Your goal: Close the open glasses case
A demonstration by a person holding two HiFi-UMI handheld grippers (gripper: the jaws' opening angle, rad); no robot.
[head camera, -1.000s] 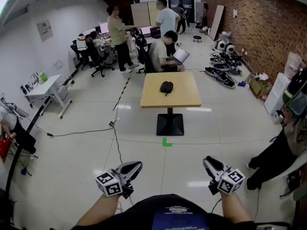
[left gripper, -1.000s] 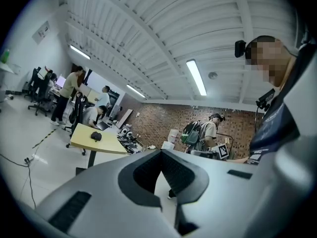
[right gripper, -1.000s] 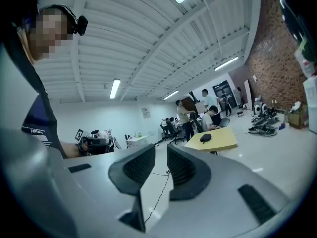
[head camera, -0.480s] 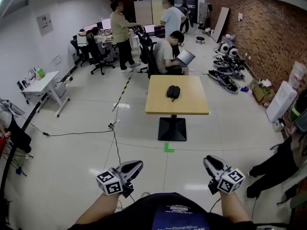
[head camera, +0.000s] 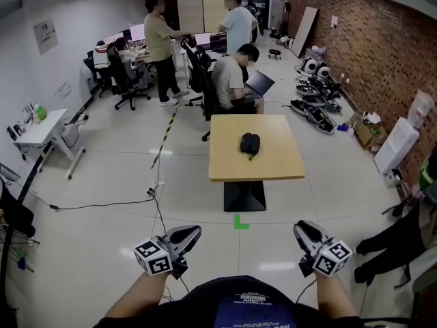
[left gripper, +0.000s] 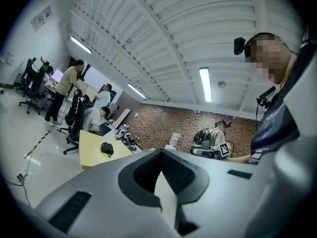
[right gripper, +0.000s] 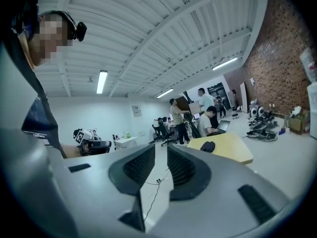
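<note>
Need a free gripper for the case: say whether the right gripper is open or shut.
Open. The right gripper shows a clear gap between its pads in its own view; only floor shows through, nothing held.

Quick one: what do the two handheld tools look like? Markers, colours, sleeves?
Left tool and right tool match: grey moulded jaws, black ribbed pads, a white cube with black square markers on each. No sleeves over the forearms; dark shirt with white print.
</note>
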